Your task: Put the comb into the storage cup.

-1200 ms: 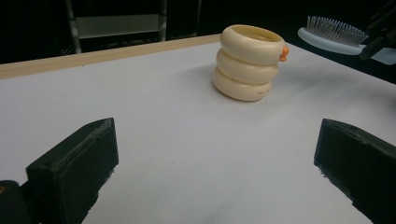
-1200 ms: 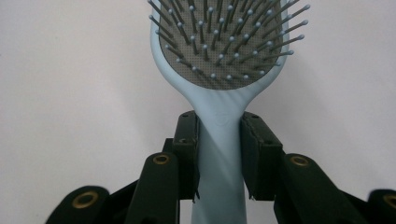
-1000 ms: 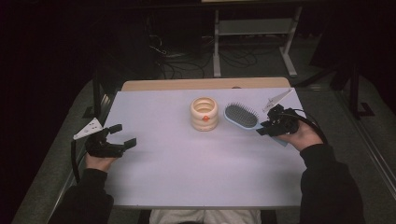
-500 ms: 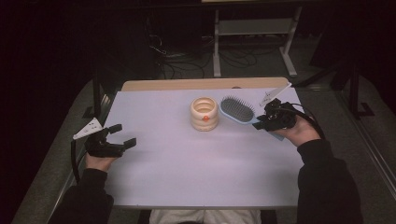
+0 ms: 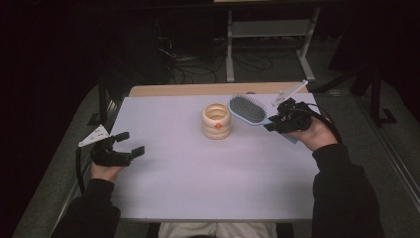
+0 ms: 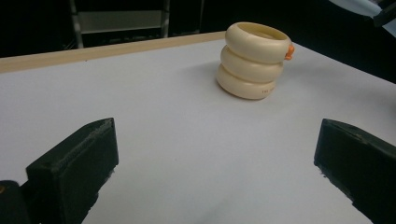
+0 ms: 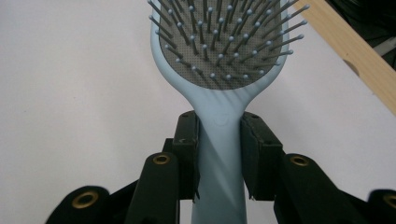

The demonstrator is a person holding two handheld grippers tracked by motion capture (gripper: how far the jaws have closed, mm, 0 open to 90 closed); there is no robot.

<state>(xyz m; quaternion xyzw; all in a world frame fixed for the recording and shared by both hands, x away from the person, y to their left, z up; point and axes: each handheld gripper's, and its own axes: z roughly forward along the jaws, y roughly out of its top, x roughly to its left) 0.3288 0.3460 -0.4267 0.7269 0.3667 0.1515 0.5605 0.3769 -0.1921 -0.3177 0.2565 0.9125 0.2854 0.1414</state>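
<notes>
The light-blue hairbrush (image 5: 247, 110) is held off the bench (image 5: 198, 183) near its far right corner, bristles up, its head angled toward the cream ringed cup (image 5: 216, 120). It is clamped by the neck of its handle in the right claw (image 7: 219, 154), a spot that probably leaves the head free for placing. The left claw (image 5: 125, 144) rests by the bench's left edge, jaws spread wide with nothing between them, apparently kept out of the way.

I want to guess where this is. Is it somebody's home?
Probably not: it looks like a lab or workshop. The white table stands in a dark room, with a metal rack and loose cables on the floor behind.
</notes>
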